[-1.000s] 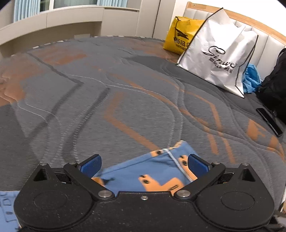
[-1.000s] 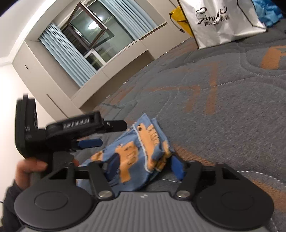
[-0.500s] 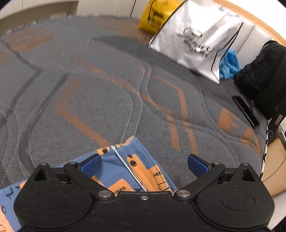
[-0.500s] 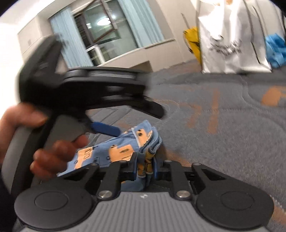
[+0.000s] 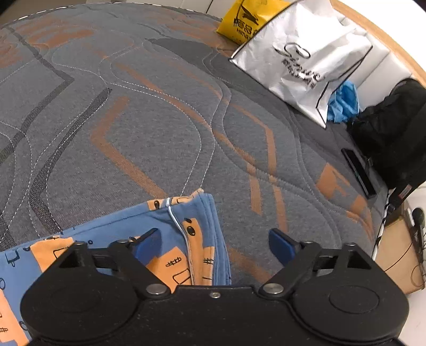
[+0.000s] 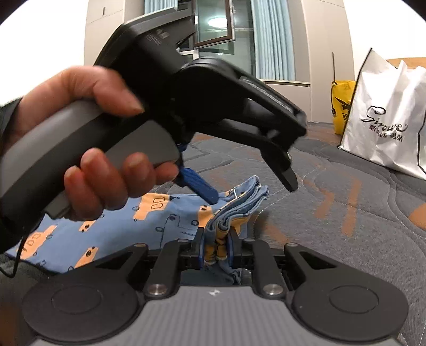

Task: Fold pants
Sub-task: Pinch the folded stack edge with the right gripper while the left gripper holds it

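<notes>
The pants (image 5: 170, 229) are blue with orange truck prints and lie on the grey and orange bed cover (image 5: 159, 119). My left gripper (image 5: 215, 242) is open and hovers over the pants' folded end, holding nothing. In the right wrist view the pants (image 6: 111, 226) spread to the left. My right gripper (image 6: 215, 248) is shut on the bunched edge of the pants and lifts it a little. The left gripper (image 6: 250, 186) shows there too, held in a hand just above the same edge.
A white shopping bag (image 5: 306, 58) and a yellow bag (image 5: 245, 18) stand at the head of the bed. A blue cloth (image 5: 343, 101), a black bag (image 5: 394, 125) and a dark phone (image 5: 359, 170) lie at the right. The bed's edge is at the right.
My right gripper has closed on the pants' edge. My left gripper has stayed open and swung in close above the right one.
</notes>
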{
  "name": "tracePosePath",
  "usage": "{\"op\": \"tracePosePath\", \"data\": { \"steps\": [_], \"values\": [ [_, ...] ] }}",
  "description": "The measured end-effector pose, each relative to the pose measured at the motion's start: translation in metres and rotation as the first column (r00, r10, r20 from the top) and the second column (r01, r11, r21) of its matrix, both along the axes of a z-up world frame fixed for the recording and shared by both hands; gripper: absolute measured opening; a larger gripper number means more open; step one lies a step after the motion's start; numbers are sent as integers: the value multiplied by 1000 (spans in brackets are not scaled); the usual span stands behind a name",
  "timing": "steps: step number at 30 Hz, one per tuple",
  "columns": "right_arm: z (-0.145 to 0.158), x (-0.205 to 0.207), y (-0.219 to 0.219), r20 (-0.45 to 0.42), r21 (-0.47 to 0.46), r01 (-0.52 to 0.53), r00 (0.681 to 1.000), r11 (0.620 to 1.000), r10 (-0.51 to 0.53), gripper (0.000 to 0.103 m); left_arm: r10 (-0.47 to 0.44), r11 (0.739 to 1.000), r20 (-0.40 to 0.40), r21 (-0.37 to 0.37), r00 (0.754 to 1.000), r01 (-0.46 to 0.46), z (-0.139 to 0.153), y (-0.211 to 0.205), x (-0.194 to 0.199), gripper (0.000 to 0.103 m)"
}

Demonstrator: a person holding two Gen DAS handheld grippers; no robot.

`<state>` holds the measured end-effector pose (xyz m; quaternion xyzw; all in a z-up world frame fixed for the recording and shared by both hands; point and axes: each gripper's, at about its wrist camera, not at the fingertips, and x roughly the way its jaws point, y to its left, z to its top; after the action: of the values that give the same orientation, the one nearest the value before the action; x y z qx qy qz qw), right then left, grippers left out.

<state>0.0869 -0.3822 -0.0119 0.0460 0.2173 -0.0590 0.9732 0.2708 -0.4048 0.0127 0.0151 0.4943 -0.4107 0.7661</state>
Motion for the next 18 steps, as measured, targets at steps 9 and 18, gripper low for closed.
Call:
{"op": "tracePosePath", "data": {
  "steps": [9,18],
  "values": [
    [-2,4,15,-13,-93,-6,1000,996,5,18,20,993,47,117,999,-25,0,-1,-6,43],
    [0,-8,22,25,-117,13,1000,993,-11,17,138,990,77,-17,987,-137,17,34,-19,11]
  ]
}}
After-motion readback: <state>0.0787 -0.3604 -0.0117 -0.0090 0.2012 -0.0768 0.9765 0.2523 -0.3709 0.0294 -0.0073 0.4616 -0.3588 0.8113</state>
